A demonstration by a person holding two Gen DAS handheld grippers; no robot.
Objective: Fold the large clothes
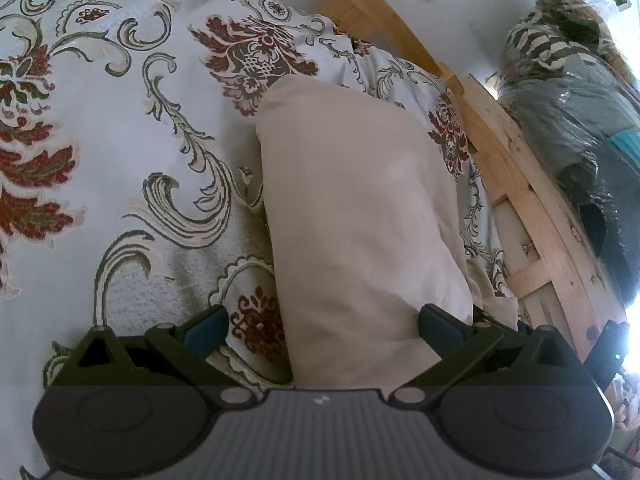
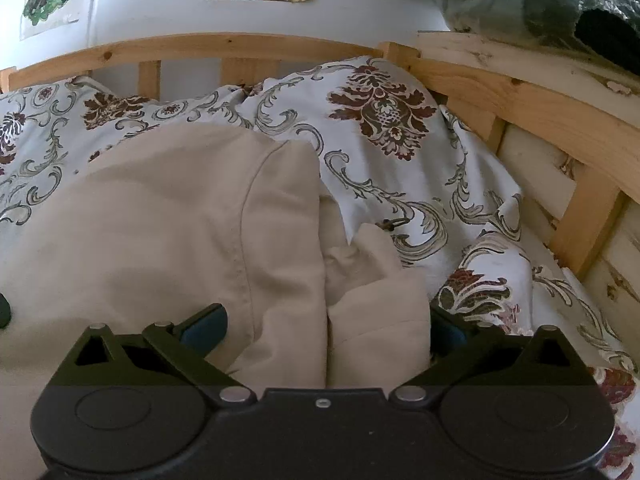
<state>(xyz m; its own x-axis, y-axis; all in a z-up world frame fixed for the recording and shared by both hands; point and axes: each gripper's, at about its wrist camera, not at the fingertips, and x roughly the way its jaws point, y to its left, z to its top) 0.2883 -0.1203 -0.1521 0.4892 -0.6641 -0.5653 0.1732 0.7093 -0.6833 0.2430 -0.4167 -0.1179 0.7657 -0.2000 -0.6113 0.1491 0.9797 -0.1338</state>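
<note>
Dim bluish daylight, right-edge glare, fisheye bending, soft focus

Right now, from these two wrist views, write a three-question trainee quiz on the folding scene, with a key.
1. True or false: the right gripper is shut on the beige garment.
2. What does the garment lie on? A) bare wooden floor B) floral bedspread C) glass table
3. What material is the bed rail behind the bedspread?

Key:
1. False. Its jaws stand wide open, with a fold of the garment between them, unpressed.
2. B.
3. Light wood. In the left wrist view the left gripper is open too, with the garment lying between its fingers.
</note>
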